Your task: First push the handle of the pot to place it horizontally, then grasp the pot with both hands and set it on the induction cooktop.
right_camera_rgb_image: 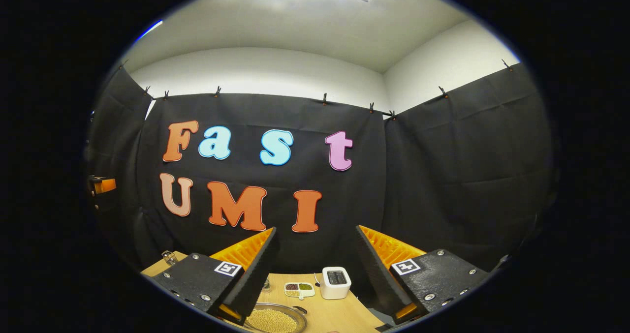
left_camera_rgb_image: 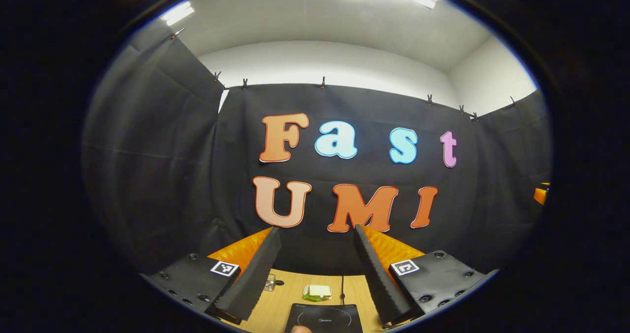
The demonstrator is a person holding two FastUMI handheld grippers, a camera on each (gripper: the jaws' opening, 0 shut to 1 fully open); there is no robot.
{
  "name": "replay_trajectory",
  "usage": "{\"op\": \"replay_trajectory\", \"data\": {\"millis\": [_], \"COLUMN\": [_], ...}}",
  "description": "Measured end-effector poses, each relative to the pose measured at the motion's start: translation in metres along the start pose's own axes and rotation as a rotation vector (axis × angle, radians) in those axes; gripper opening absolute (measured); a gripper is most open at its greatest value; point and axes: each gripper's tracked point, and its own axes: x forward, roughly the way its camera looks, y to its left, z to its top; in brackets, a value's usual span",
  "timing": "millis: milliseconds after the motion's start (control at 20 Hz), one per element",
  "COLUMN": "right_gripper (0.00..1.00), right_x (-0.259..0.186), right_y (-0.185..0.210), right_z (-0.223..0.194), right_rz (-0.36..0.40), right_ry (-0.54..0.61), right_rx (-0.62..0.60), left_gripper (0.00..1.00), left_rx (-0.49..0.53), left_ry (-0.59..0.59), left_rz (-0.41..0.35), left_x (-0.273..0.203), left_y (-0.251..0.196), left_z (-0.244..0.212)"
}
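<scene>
Both tools are held high and look level at the booth's black cloth wall (left_camera_rgb_image: 162,175), so the worktop (left_camera_rgb_image: 280,298) shows as a low strip between the fingers. Left gripper view: the left tool (left_camera_rgb_image: 315,269) stands released, its fingers wide apart with nothing between them. The cooktop (left_camera_rgb_image: 325,318), dark with a ring mark, lies flat on the pale wooden worktop at the lower edge, just below the gap between the fingers; a small pale bit at its near edge cannot be identified. Behind the cooktop, toward the wall, lies a small dish (left_camera_rgb_image: 317,292) with pale and green contents, and to the left of the cooktop stands a small clear jar (left_camera_rgb_image: 269,283). Right gripper view: the right tool (right_camera_rgb_image: 315,269) is likewise released, fingers wide apart and empty. Here a round metal pan (right_camera_rgb_image: 275,318) filled with pale beans rests on the worktop (right_camera_rgb_image: 339,313) by the left finger; whether this is the pot is uncertain, and its handle and long axis cannot be made out. Behind the pan stand a divided dish (right_camera_rgb_image: 299,288) of seeds and, to its right, a white toaster (right_camera_rgb_image: 336,282). White walls and ceiling with strip lights rise above the cloth. An orange part of the other tool (right_camera_rgb_image: 101,185) shows far left.
</scene>
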Motion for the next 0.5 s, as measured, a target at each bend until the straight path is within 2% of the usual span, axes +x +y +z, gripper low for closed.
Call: {"op": "replay_trajectory", "data": {"millis": [50, 350, 500], "right_gripper": [0.95, 0.97, 0.94], "right_x": [-0.0002, 0.0015, 0.004], "right_y": [-0.0002, -0.0021, -0.0018], "right_z": [-0.0002, -0.0033, -0.0069], "right_rz": [0.001, 0.012, 0.016], "right_ry": [0.0, 0.013, 0.025], "right_rx": [-0.001, 0.001, -0.004], "left_gripper": [0.97, 0.97, 0.96], "left_rx": [0.001, -0.01, -0.013], "left_ry": [-0.001, -0.004, -0.004], "left_rz": [0.011, 0.037, 0.051], "left_x": [-0.0012, -0.007, -0.0099], "left_y": [0.0034, 0.007, 0.0107], "left_z": [0.0007, -0.001, -0.0028]}}
